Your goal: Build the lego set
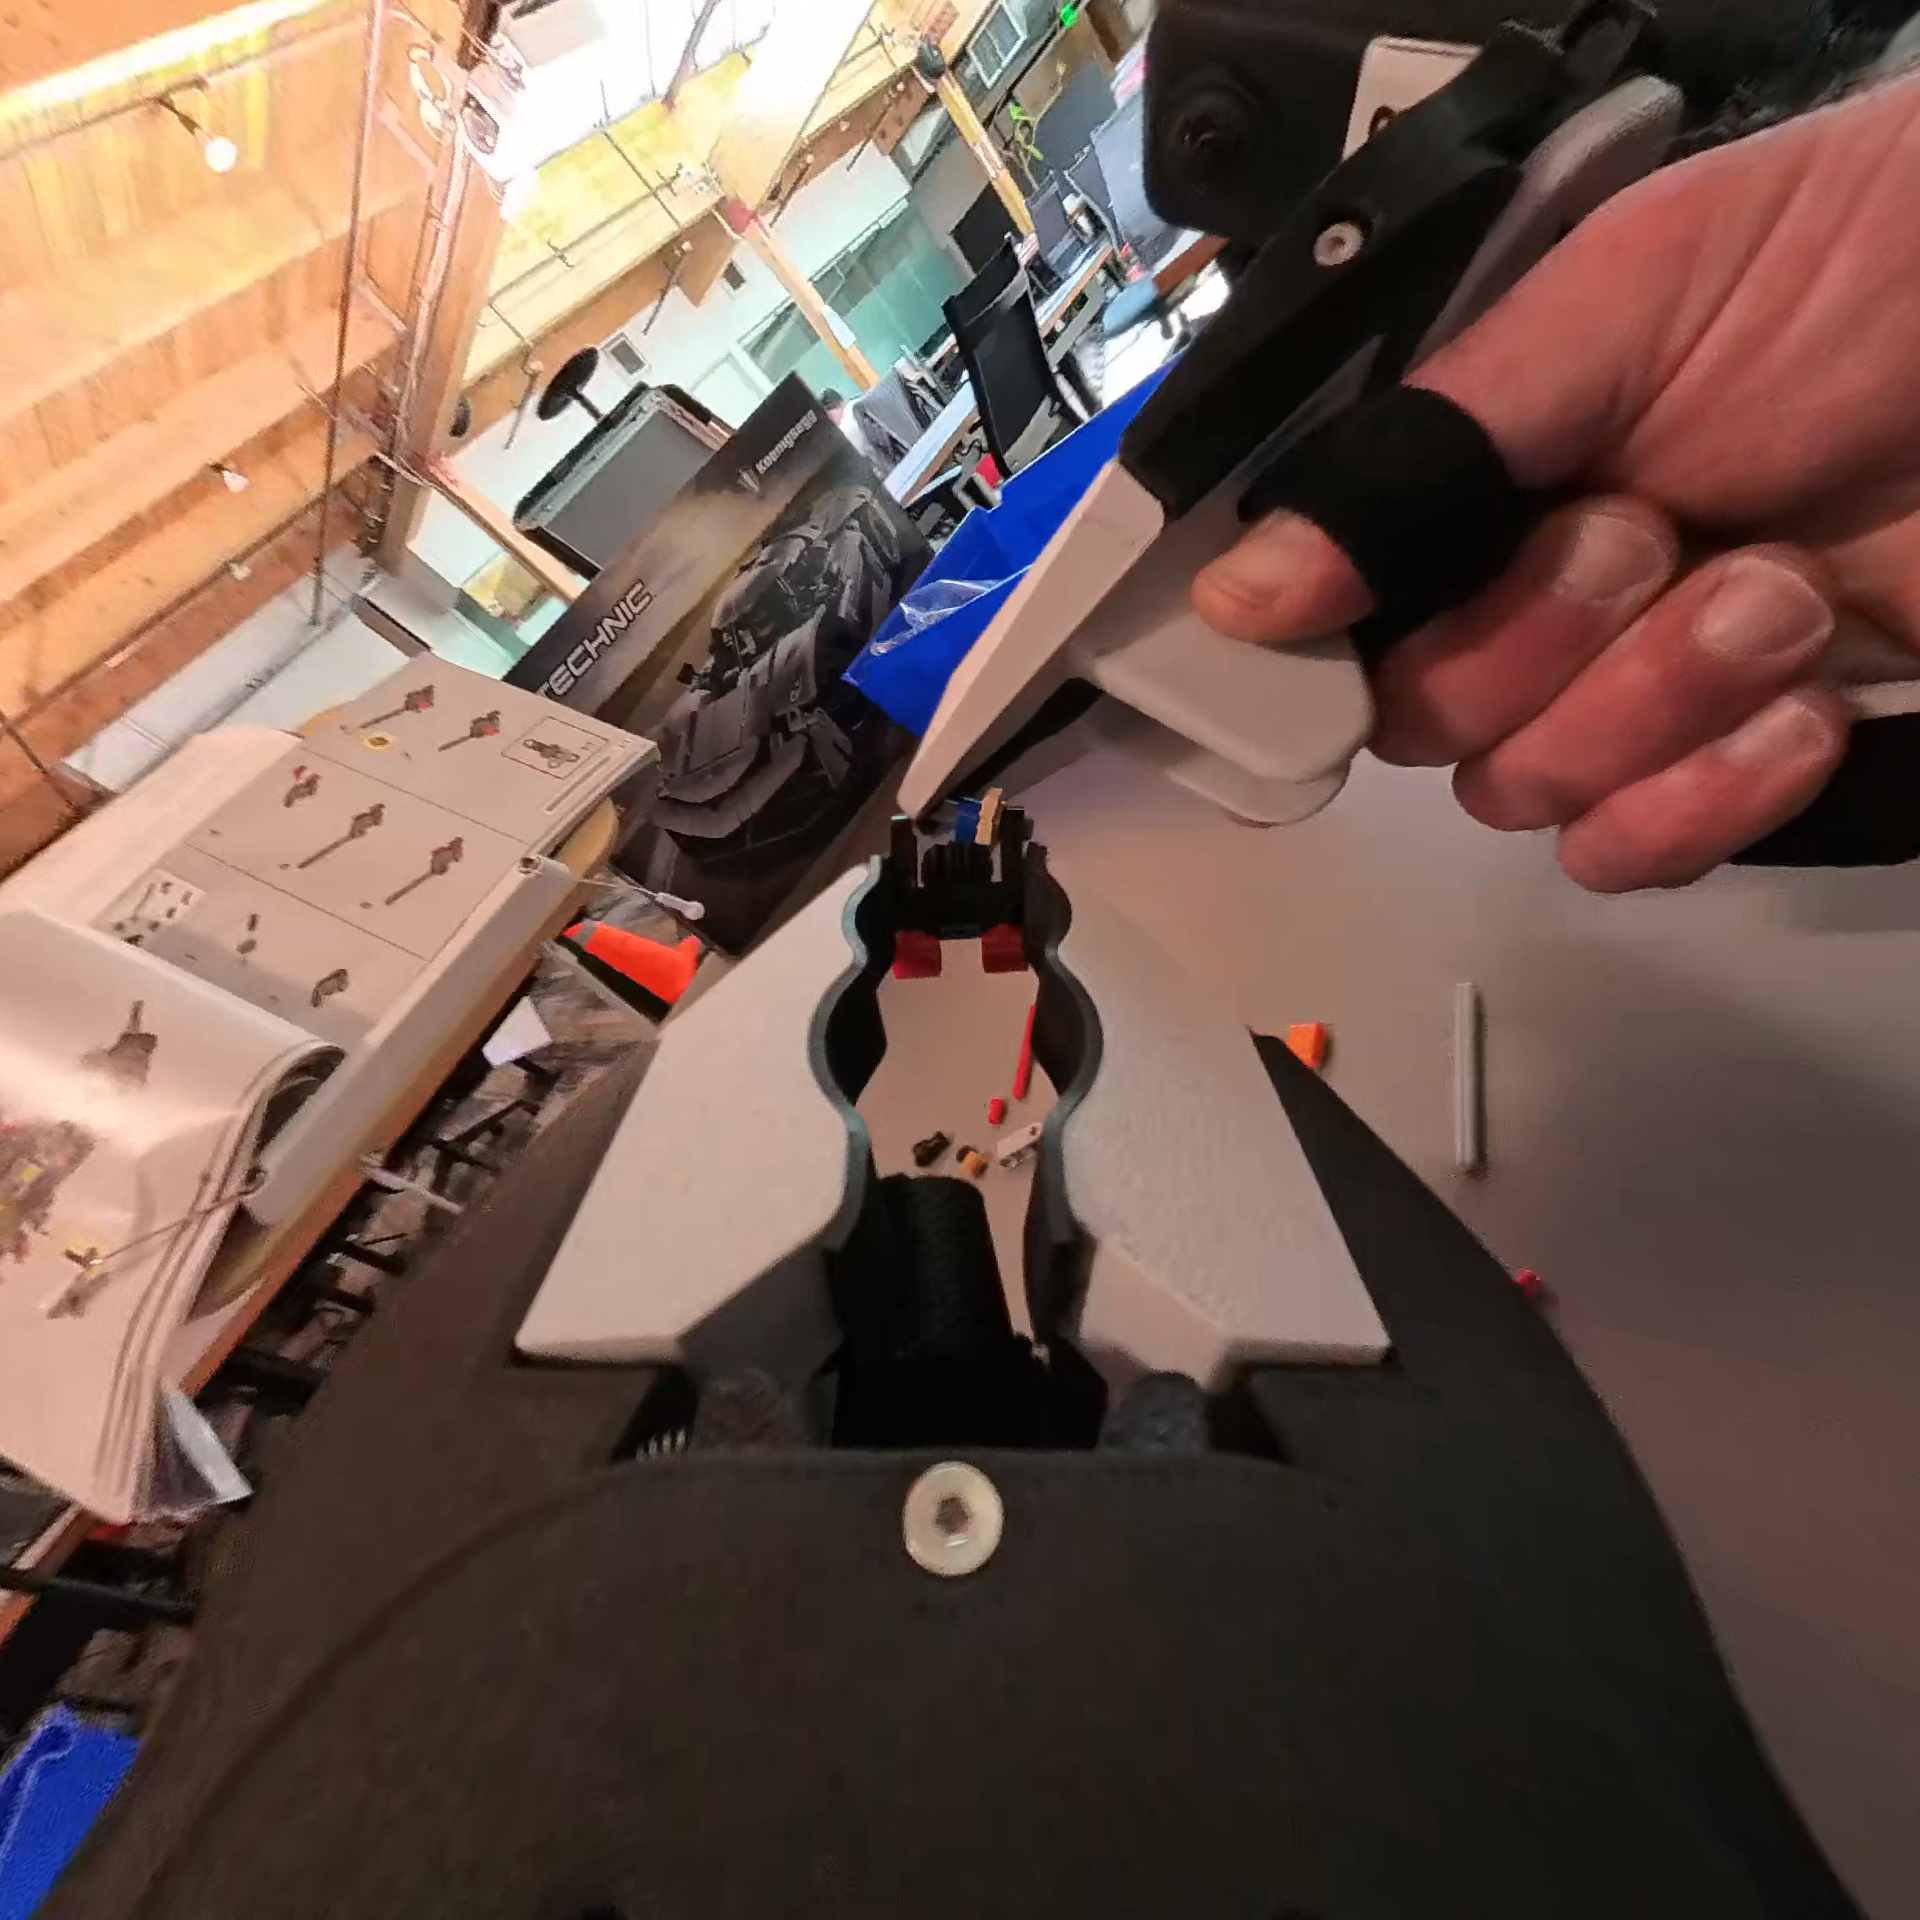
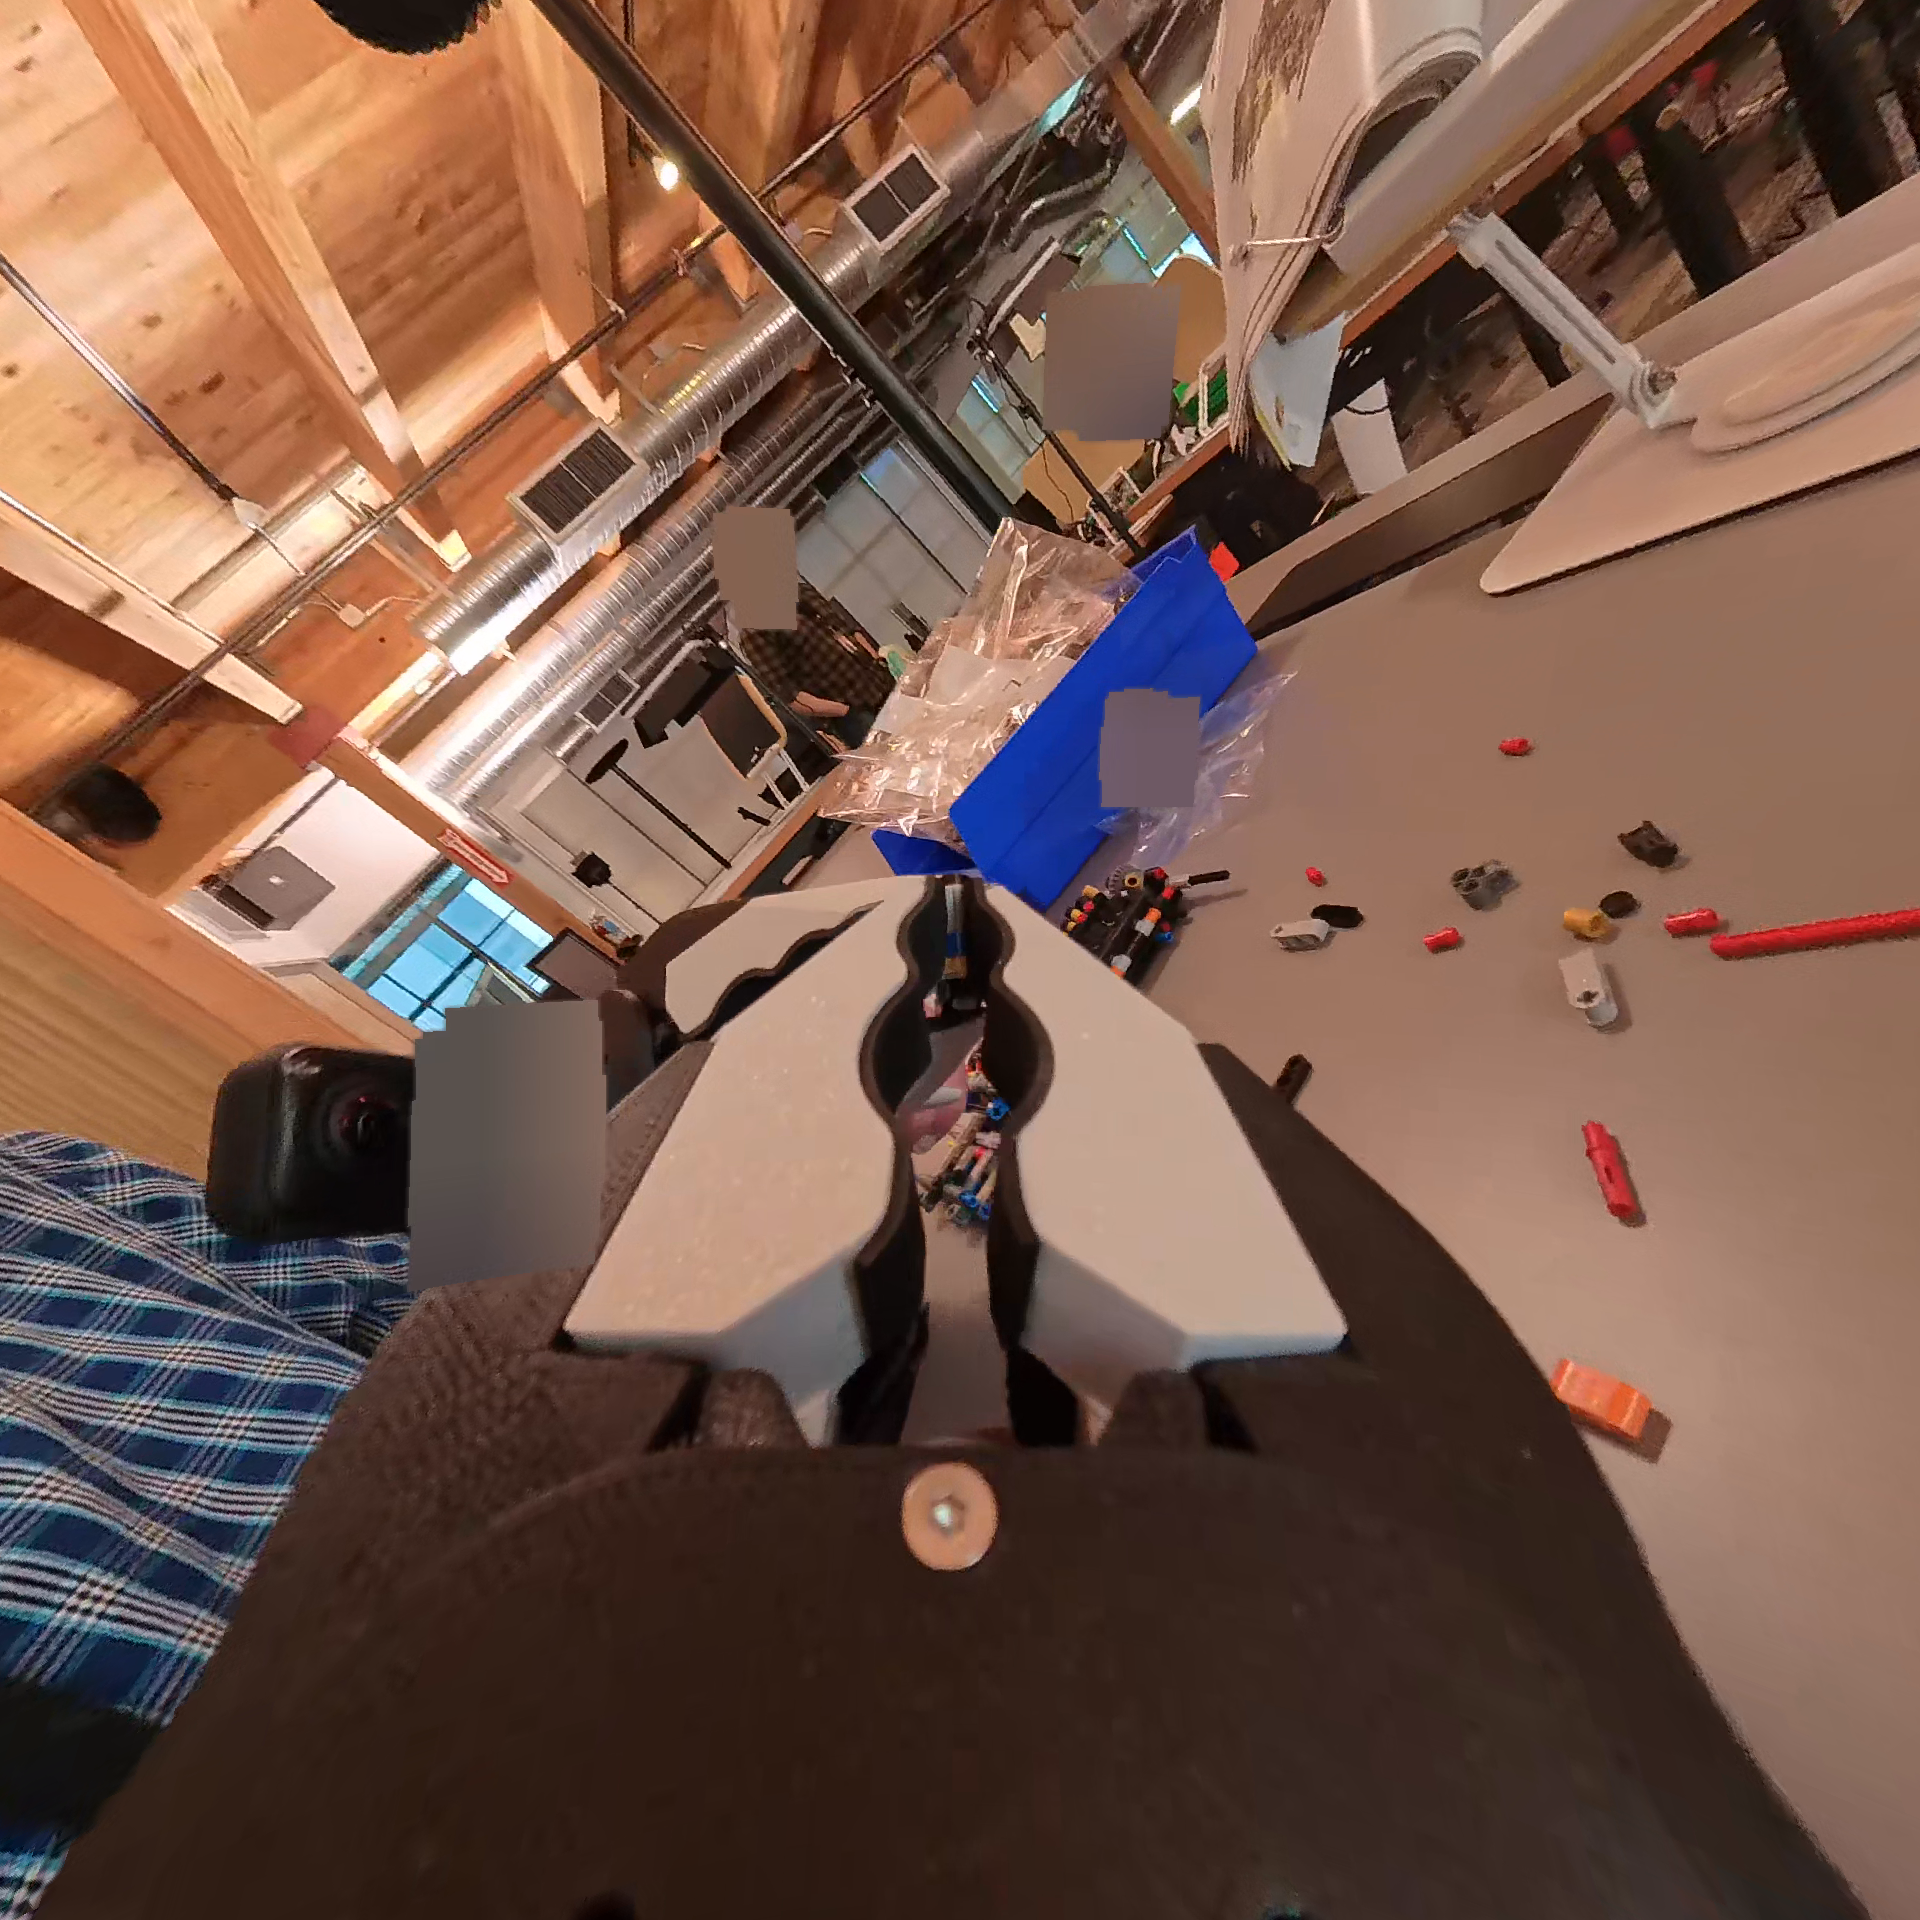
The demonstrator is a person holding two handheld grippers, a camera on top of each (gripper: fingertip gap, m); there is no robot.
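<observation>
The left claw (image 1: 961,883) is closed on a small black lego assembly (image 1: 961,899), held above the counter (image 1: 1662,1195). The right claw (image 1: 935,805) meets it from above, nearly closed on a small blue and tan piece (image 1: 982,816) at its top end.

Timber-beamed ceiling (image 2: 260,260), silver ducts (image 2: 727,364), grey tabletop (image 2: 1558,1039), office chair (image 1: 1003,343).

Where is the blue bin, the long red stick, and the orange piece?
blue bin (image 2: 1127,686): right wrist view, on its side wall.
long red stick (image 2: 1813,932): right wrist view, on its middle.
orange piece (image 2: 1600,1397): right wrist view, on its top face.
</observation>
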